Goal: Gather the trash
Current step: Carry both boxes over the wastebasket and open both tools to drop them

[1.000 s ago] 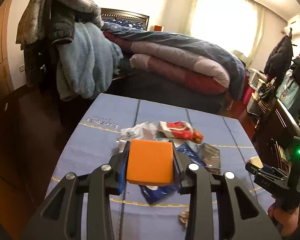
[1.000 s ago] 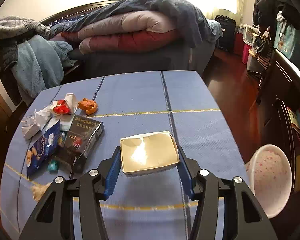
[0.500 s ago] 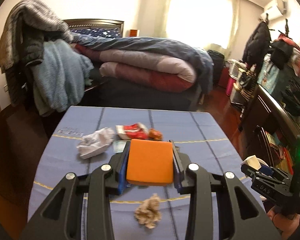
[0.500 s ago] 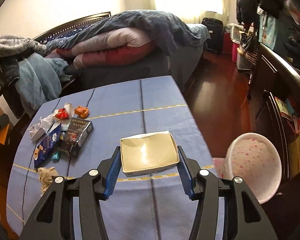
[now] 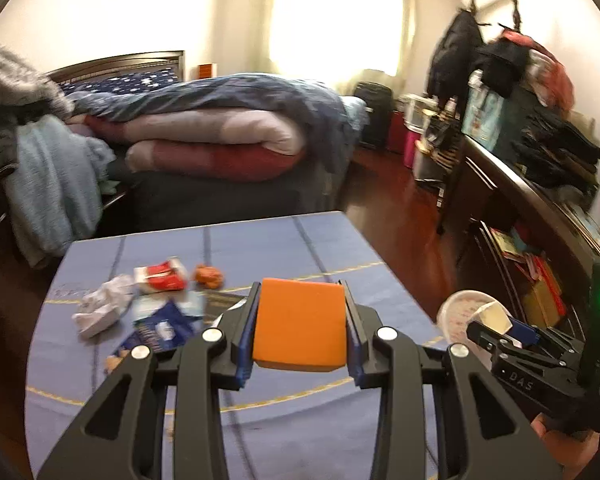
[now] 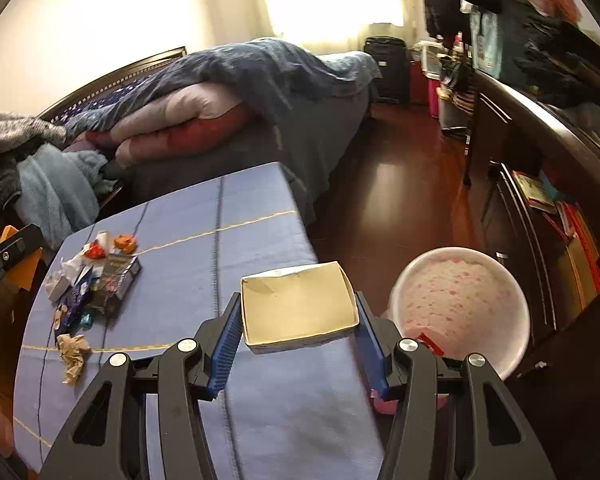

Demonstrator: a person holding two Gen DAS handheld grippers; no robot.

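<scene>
Midway: right claw (image 6: 298, 326) grips a cream box (image 6: 298, 306) near the bin (image 6: 460, 304); left claw (image 5: 300, 332) grips an orange block (image 5: 300, 326); wrappers (image 6: 96, 284) remain on the surface (image 6: 260, 240)

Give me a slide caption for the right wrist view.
Right tongs carry a cream box toward the pink-speckled bin beside the table.

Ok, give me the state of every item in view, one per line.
Left tongs: shut on orange box.
Orange box: gripped, held above the table.
Right tongs: shut on cream box.
Cream box: gripped, open side up, empty.
Trash bin: upright beside the table, open, a red scrap inside.
Brown paper wad: crumpled, lying on the table.
Wrapper pile: loose on the table, uncollected.
</scene>
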